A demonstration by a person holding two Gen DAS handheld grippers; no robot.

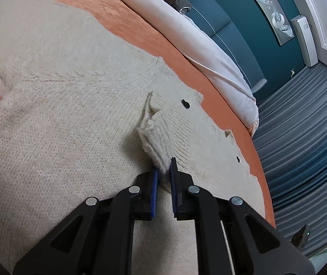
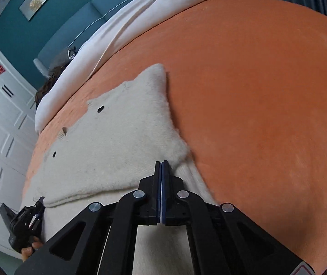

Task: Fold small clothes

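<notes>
A cream knitted cardigan with small black buttons lies spread on the orange bedspread. My left gripper is shut on a bunched knit edge of the cardigan near its button band. In the right wrist view the cardigan lies partly folded over itself. My right gripper has its jaws pressed together at the cardigan's right edge; whether cloth is pinched between them is hidden. My left gripper also shows at the lower left of the right wrist view, at the fold's edge.
The orange bedspread stretches wide to the right. A white duvet lies along the bed's far side before a teal headboard. Grey curtains hang past the bed edge. White wardrobe doors stand at left.
</notes>
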